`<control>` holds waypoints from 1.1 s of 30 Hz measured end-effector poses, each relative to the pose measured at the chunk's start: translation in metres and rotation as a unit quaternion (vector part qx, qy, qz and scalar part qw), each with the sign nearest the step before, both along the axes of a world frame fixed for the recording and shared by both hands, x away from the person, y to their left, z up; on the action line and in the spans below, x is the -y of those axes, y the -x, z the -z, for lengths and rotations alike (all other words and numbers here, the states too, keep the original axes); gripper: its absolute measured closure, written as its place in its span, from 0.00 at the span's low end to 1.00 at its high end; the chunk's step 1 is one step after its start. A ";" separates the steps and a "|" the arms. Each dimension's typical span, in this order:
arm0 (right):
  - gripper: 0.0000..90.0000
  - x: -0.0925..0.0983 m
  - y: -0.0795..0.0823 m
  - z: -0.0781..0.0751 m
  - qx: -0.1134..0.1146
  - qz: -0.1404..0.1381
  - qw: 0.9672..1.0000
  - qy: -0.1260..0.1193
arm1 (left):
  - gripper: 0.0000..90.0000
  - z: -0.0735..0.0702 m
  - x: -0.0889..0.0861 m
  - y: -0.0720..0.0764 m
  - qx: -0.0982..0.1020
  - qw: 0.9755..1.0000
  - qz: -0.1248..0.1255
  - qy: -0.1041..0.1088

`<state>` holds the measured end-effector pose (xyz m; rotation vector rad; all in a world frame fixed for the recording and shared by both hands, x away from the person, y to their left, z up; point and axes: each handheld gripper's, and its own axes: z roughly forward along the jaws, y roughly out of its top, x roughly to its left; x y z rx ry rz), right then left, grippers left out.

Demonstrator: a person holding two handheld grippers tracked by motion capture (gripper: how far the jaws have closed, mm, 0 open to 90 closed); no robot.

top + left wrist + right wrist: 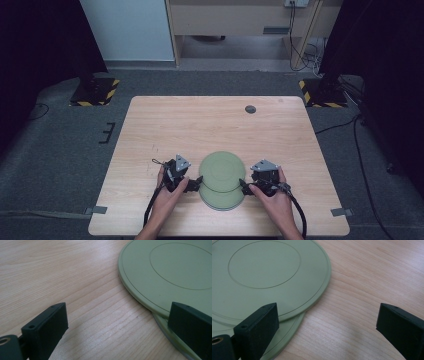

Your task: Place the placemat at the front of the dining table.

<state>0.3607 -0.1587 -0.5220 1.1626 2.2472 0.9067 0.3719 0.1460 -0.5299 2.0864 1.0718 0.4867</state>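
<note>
On the light wooden tabletop (165, 125) two round pale green plates (222, 172) lay overlapped, the upper one (262, 277) shifted off the lower (287, 340). The left gripper (196, 181) and right gripper (245, 186) flanked them, jaws apart, holding nothing. The high view showed hands; the lower plate was mostly hidden.

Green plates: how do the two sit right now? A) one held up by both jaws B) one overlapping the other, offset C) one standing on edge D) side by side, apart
B: the upper plate overlaps the lower plate, shifted away from the person, both flat on the table.
</note>
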 end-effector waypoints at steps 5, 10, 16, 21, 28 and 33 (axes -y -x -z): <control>0.02 -0.002 -0.002 0.001 -0.003 -0.003 1.000 0.007 | 0.01 0.001 0.003 -0.001 0.001 1.000 0.001 -0.004; 0.01 -0.001 -0.004 0.002 -0.009 0.001 1.000 0.001 | 0.00 0.002 0.002 -0.004 -0.003 1.000 0.002 0.002; 0.01 0.000 -0.006 0.002 -0.008 0.006 1.000 0.000 | 0.00 0.002 0.003 -0.007 -0.001 1.000 0.003 -0.003; 0.01 -0.001 -0.009 0.002 -0.006 0.009 1.000 0.002 | 0.01 0.001 0.003 -0.008 0.000 1.000 0.002 -0.003; 0.11 0.003 -0.004 -0.004 -0.009 0.003 1.000 0.002 | 0.02 -0.002 0.000 -0.004 0.002 1.000 0.001 -0.004; 0.10 0.009 -0.001 -0.015 -0.015 -0.002 1.000 0.015 | 0.02 -0.003 -0.001 -0.004 0.002 1.000 0.002 -0.003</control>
